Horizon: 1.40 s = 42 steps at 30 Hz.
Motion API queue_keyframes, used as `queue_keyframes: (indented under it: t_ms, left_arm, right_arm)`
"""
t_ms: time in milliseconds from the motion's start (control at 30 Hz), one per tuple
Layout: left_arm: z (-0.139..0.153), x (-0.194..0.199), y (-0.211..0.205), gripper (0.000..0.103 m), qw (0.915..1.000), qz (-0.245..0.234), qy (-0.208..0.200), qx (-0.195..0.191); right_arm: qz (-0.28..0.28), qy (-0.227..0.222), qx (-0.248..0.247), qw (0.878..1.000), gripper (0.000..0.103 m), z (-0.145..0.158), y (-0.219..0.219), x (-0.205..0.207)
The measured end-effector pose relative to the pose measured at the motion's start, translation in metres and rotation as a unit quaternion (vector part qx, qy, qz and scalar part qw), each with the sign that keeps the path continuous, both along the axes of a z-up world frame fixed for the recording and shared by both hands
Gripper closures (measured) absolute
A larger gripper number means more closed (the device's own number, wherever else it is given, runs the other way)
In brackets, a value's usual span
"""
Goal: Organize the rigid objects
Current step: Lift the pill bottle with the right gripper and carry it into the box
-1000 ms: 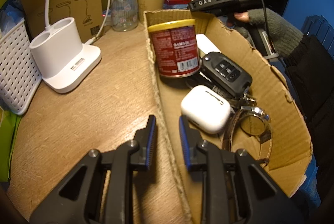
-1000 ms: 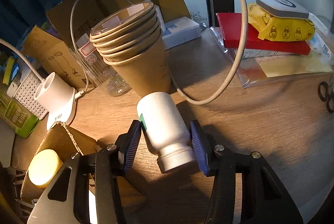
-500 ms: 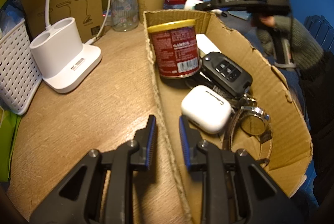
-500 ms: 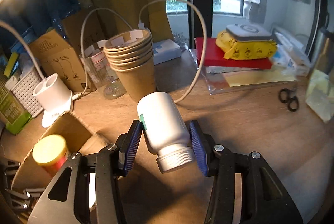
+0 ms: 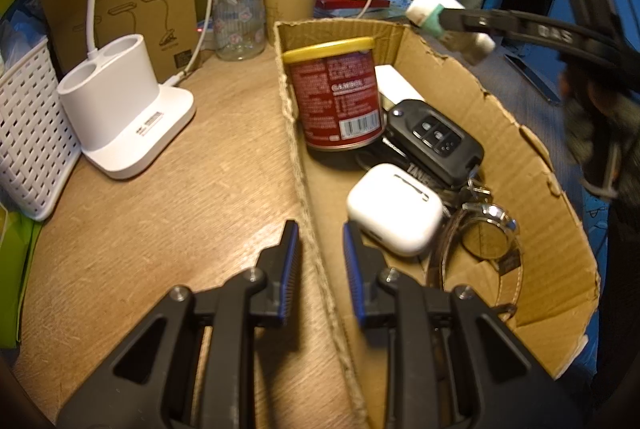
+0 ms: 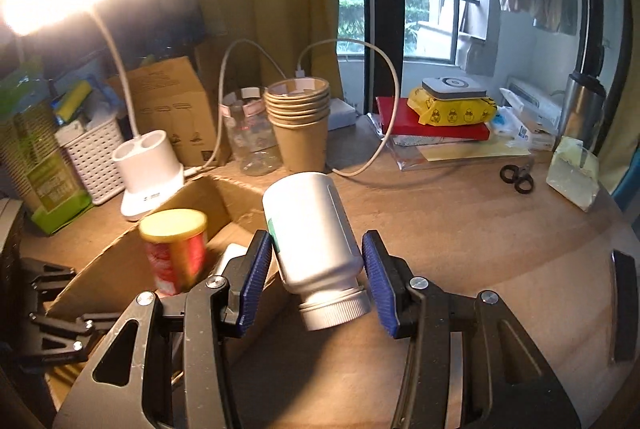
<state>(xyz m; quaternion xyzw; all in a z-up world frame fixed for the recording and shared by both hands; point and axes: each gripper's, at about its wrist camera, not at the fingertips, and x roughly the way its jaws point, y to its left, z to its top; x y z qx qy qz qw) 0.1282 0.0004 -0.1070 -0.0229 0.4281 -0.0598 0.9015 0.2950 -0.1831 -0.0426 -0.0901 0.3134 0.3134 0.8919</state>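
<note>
Since the earlier frames our right gripper [image 6: 318,285] has carried the white bottle [image 6: 314,237] away from the paper cups [image 6: 299,121] to above the far right rim of the cardboard box [image 5: 532,165], while our left gripper [image 5: 318,257] has kept its place. In the right wrist view the bottle sits between the 2 blue pads, clamped at its lower body, its ribbed cap toward the camera and its base pointing away toward the cups; a green patch of label shows on its left side, next to the left pad. In the left wrist view the same bottle [image 5: 440,15] hangs in the air over the box's far right corner, held in the black tool marked "DAS", which a hand in a dark knit sleeve [image 5: 592,125] holds at the right edge, blurred. Our left gripper points down at the near end of the box, its fingers drawn narrow with the box's left wall [image 5: 312,213] running between them; we cannot tell whether the pads press the cardboard. Inside the box a red can [image 5: 340,93] with a yellow lid stands upright at the far left; its label reads about "GAMBOL" above a barcode. Just right of it lies a black car key [image 5: 434,137], nearer us a white earbud case [image 5: 394,209], and a wristwatch [image 5: 486,233] at the near right. On the table [image 5: 160,229] left of the box stands a white lamp base [image 5: 124,109].
</note>
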Motion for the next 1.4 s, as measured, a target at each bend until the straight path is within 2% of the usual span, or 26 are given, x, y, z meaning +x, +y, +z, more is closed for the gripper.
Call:
queue_keyframes:
  t_ms: [333,600,900,1300,1400]
  left_arm:
    - [0.0,0.0,0.0,0.079,1.0,0.0,0.0,0.0]
    - [0.0,0.0,-0.001,0.079,1.0,0.0,0.0,0.0]
    - [0.0,0.0,-0.001,0.079,1.0,0.0,0.0,0.0]
    - [0.0,0.0,0.0,0.079,1.0,0.001,0.0,0.0]
    - [0.001,0.0,0.001,0.079,1.0,0.001,0.0,0.0]
  right_arm:
    - [-0.008,-0.027,0.013,1.0,0.053,0.012,-0.004,-0.034]
    - [0.021,-0.05,0.016,0.998,0.053,0.026,0.024,-0.051]
    - [0.034,-0.039,-0.007,0.999,0.053,0.008,0.058,-0.042]
    - [0.024,-0.003,-0.017,1.0,0.054,-0.011,0.07,-0.019]
    - [0.019,-0.007,-0.026,0.999,0.054,-0.011,0.07,-0.018]
